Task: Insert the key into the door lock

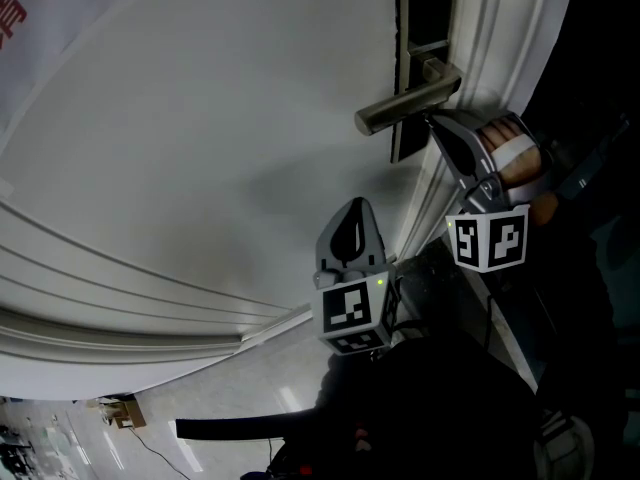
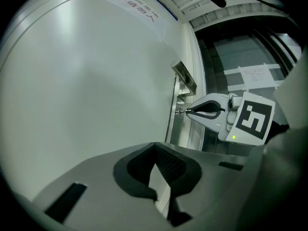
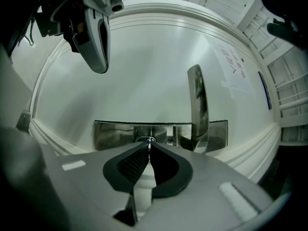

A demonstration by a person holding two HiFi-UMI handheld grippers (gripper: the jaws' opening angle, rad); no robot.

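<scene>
Your right gripper has its jaws pinched on the key. From this gripper's own view the key is seen edge-on, so it shows only as a thin, pale metal sliver standing upright between the dark ribbed pads. Its shape and teeth can't be made out. The key's tip sits right at the small round lock in the shiny steel plate on the white door. You cannot tell from any view how far it has gone in.

The lever handle sticks out from the same plate just beside the lock. In the head view it lies just above your gripper's nose. Your right hand grips the tool off the door's edge.

Your left gripper has its jaws pressed together at the tips, with nothing between them. It hangs in front of the plain door panel, apart from the plate, and points across toward the right gripper and the lock.
</scene>
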